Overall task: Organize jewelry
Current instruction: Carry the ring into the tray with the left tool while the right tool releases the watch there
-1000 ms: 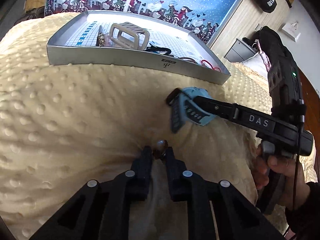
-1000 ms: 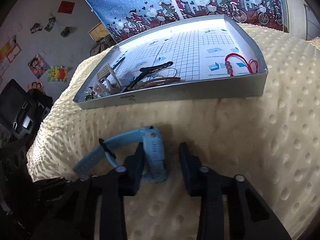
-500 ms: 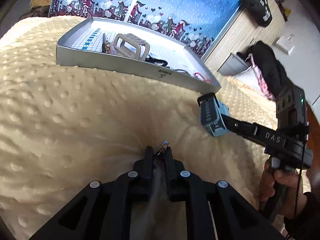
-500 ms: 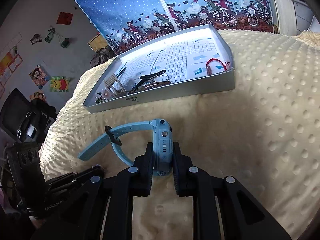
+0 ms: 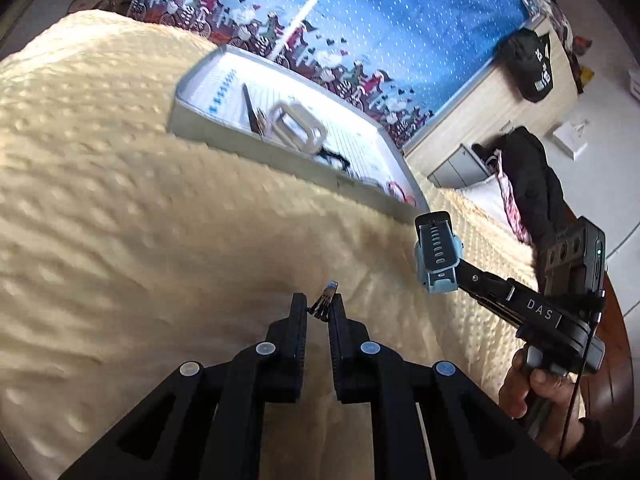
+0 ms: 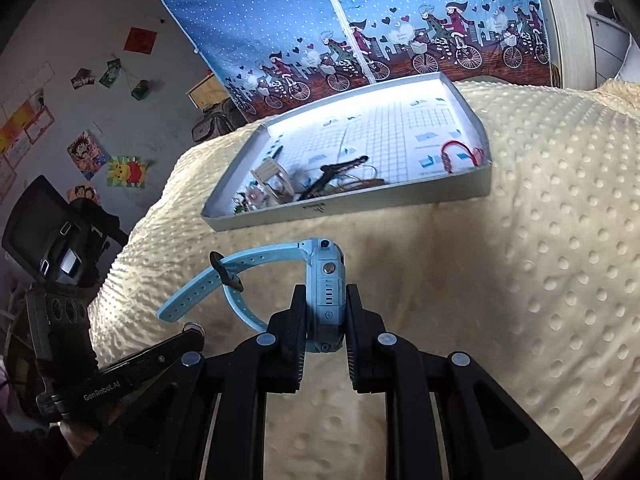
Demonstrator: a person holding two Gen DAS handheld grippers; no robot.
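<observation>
Cream dotted blanket [image 6: 540,280] carries a shallow tray [image 6: 360,206] already holding a hair claw [image 5: 296,128] and red bracelet [image 6: 452,156]. Right gripper [image 6: 325,312] clamps a blue watch [image 6: 326,280]; left gripper [image 5: 318,312] pinches a small dark clip [image 5: 326,300], both unplaced.

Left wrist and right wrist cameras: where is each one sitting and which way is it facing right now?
Left wrist: rides the left gripper, looking along its fingers over the cream blanket toward the tray; fingers shut on a small dark clip; the right gripper and a hand show.
Right wrist: rides the right gripper, facing the tray; fingers clamp the blue watch; the other handheld gripper unit shows lower left.
Shared: tray, blanket, watch, blue curtain.
</observation>
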